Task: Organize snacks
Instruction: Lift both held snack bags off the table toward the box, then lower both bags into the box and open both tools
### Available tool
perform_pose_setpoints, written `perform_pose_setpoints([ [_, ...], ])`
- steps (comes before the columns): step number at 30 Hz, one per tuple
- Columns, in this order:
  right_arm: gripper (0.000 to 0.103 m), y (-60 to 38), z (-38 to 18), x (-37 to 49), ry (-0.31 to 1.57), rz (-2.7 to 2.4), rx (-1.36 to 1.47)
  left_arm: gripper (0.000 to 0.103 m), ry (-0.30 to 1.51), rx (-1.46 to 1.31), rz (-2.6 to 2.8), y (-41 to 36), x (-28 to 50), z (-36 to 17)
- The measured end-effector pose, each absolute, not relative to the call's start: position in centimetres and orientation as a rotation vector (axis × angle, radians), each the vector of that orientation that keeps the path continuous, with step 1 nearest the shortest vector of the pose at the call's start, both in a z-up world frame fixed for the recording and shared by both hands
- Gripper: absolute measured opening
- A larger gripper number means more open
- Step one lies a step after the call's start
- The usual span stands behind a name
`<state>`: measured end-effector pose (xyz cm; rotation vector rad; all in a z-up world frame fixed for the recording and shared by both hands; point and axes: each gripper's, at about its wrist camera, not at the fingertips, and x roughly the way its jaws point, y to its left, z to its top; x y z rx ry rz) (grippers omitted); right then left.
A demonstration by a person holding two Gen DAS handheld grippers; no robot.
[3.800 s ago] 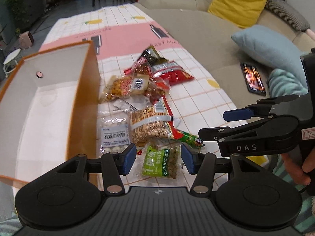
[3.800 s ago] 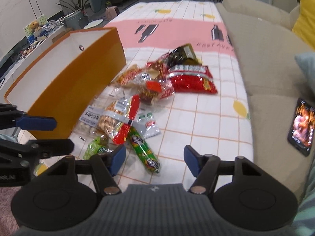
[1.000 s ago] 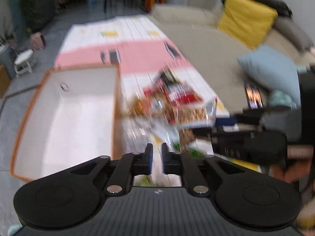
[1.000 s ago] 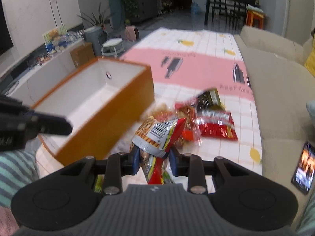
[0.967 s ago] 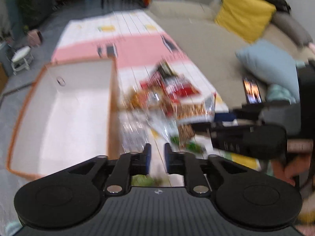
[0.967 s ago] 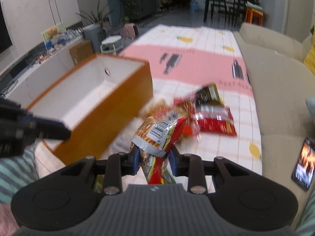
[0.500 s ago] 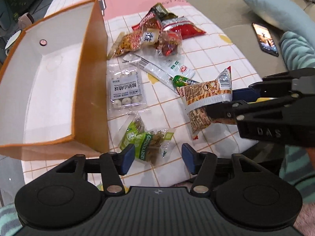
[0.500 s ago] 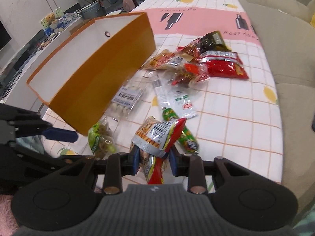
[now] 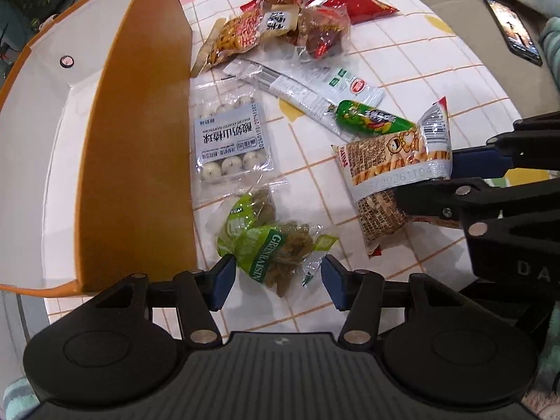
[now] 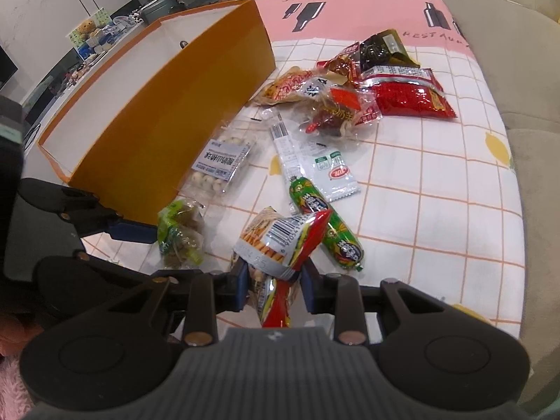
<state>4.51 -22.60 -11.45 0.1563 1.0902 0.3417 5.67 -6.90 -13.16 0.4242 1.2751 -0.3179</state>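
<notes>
My right gripper (image 10: 274, 281) is shut on a cracker snack bag (image 10: 280, 238), held low over the table's near edge; the bag also shows in the left wrist view (image 9: 392, 171). My left gripper (image 9: 274, 281) is open, its pads on either side of a green raisin bag (image 9: 273, 243), which lies flat on the cloth; it also shows in the right wrist view (image 10: 180, 232). The orange box (image 9: 140, 140) with a white inside stands open and empty at the left.
On the checked tablecloth (image 10: 437, 175) lie a clear bag of white balls (image 9: 227, 140), a green sausage stick (image 9: 371, 119), a white sachet (image 10: 332, 171) and a pile of red and orange packs (image 10: 350, 84). A sofa (image 10: 525, 70) runs along the right, with a phone (image 9: 514, 31) on it.
My left gripper opened from nearly shut and came down around the green raisin bag. My right gripper came down toward the table with the cracker bag still in it.
</notes>
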Motion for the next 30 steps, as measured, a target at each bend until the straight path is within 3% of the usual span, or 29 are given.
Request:
perform_pose_setpoints([
  [7,0.028,-22.5,-11.5,4.6,1.084,0.346,0.151,0.022,1.283,0.341,-0.277,-6.0,6.5,-13.0],
  [22,0.027,-21.9,-7.6,3.7,0.983,0.321,0.079,0.009,1.1,0.069,-0.325,-4.0,4.4,-5.5],
  [30,0.027,-21.0,-6.0,3.9,0.952,0.338,0.066,0.007,0.976,0.02,-0.301,-2.6,4.3,-2.1],
])
